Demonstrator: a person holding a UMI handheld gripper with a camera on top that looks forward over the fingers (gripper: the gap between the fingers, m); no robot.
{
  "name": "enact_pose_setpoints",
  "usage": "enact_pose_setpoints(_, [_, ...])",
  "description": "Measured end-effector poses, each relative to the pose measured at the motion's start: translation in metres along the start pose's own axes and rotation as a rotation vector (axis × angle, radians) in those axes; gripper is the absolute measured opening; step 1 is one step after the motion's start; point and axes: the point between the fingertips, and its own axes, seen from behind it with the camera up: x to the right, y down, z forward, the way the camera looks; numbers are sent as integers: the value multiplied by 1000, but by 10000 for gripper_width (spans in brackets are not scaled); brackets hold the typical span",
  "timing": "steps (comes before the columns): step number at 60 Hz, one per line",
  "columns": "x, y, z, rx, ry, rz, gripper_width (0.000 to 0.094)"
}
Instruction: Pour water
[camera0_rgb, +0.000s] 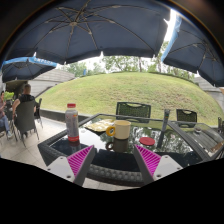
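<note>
The fingers (113, 160) stand wide apart, holding nothing, short of the desk (60, 148). A bottle (72, 122) stands upright near its left edge, a cup (121, 129) mid-desk. Best swing left, centre the bottle between the pads, then squeeze.

Clear bottle (72, 122), red cap, upright on glass table (60, 148), at 10 o'clock from tan cup (121, 129), apart.
</note>
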Motion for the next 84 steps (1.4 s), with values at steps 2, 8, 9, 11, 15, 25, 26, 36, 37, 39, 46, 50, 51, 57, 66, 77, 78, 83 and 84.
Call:
enact_pose_setpoints(2, [1, 0, 0, 4, 4, -2, 836])
enact_pose_setpoints(8, [-8, -6, 4, 15, -13, 3, 836])
enact_pose_setpoints(9, [-11, -7, 6, 16, -21, 3, 833])
enact_pose_setpoints(11, [-18, -10, 10, 20, -39, 4, 831])
enact_pose_setpoints(15, [-37, -20, 21, 27, -80, 15, 830])
enact_pose_setpoints(25, [-107, -55, 68, 67, -192, 45, 829])
enact_pose_setpoints(26, [-114, -58, 74, 66, -202, 45, 830])
enact_pose_setpoints(36, [-172, -74, 142, 68, -244, 43, 829])
enact_pose_setpoints(37, [-175, -72, 150, 59, -239, 39, 829])
enact_pose_setpoints(39, [-181, -71, 164, 50, -232, 34, 830])
enact_pose_setpoints(46, [-196, -73, 208, 45, -201, 43, 823])
enact_pose_setpoints(50, [-196, -76, 227, 63, -174, 58, 785])
enact_pose_setpoints(51, [-194, -76, 230, 66, -163, 64, 751])
enact_pose_setpoints(57, [-189, -80, 241, 98, -118, 91, 512])
enact_pose_setpoints(66, [-190, -83, 240, 169, -102, 74, 348])
enact_pose_setpoints(77, [-176, -92, 245, 165, -140, 256, 340])
enact_pose_setpoints(78, [-169, -96, 246, 164, -137, 288, 339])
enact_pose_setpoints(83, [-132, -130, 250, 203, -111, 480, 339])
enact_pose_setpoints(84, [-121, -135, 259, 207, -115, 527, 339])
